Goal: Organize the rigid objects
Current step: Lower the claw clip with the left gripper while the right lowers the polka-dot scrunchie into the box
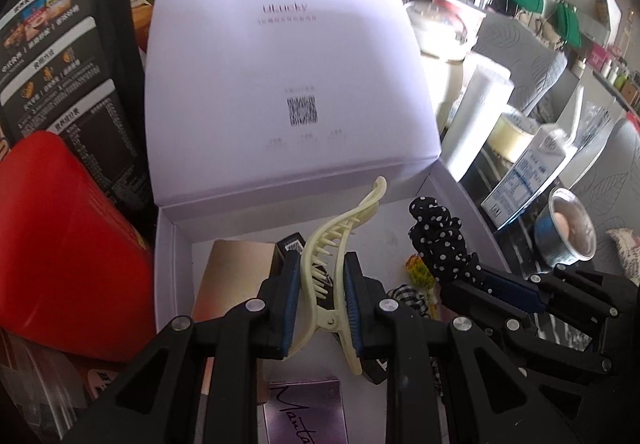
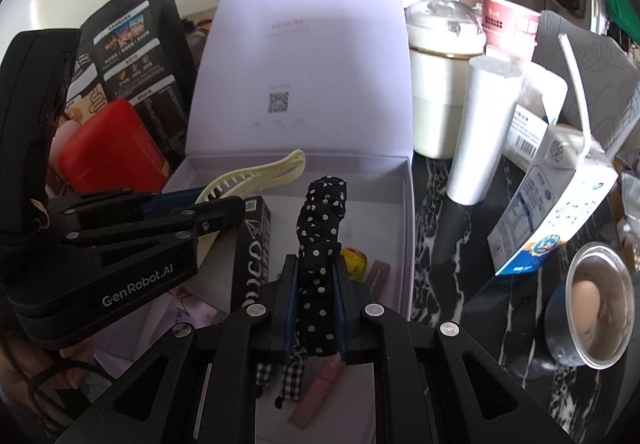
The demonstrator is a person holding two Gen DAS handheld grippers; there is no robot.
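My left gripper (image 1: 320, 280) is shut on a cream hair claw clip (image 1: 340, 236), held above the open white box (image 1: 172, 244); clip and gripper also show in the right wrist view (image 2: 256, 172). My right gripper (image 2: 314, 276) is shut on a black polka-dot scrunchie (image 2: 320, 220), also seen in the left wrist view (image 1: 436, 240), over the same box. Inside the box lie a black carton (image 2: 256, 244), a pink lipstick tube (image 2: 320, 388), a checked scrunchie (image 2: 288, 372), a yellow candy (image 2: 354, 260) and a purple card (image 1: 304, 416).
The box lid (image 1: 288, 84) stands upright behind. A red case (image 1: 60, 252) and black snack bag (image 1: 60, 56) sit left. Right of the box: white tumbler (image 2: 444, 84), white roll (image 2: 480, 132), milk carton (image 2: 556, 204), egg cup (image 2: 592, 304) on a tape roll.
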